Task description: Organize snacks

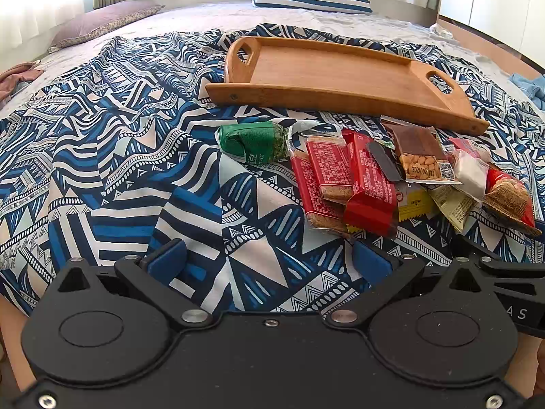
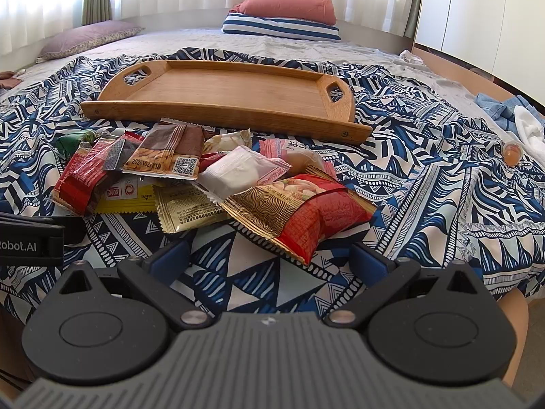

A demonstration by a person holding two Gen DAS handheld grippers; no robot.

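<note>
We see a blue-and-white geometric-patterned bedspread (image 2: 408, 184) over a grey mattress (image 2: 190, 39), a mauve pillow (image 2: 90, 38), and a folded coral blanket (image 2: 289, 5) atop a navy-striped pillow (image 2: 279, 29).

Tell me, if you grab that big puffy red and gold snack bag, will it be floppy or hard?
The puffy red and gold snack bag would probably crumple and dent, since its foil looks wrinkled and air-filled. It likely feels light for its size, being so swollen. The shiny film may slip a bit between the open right tool and its blue pads.
</note>
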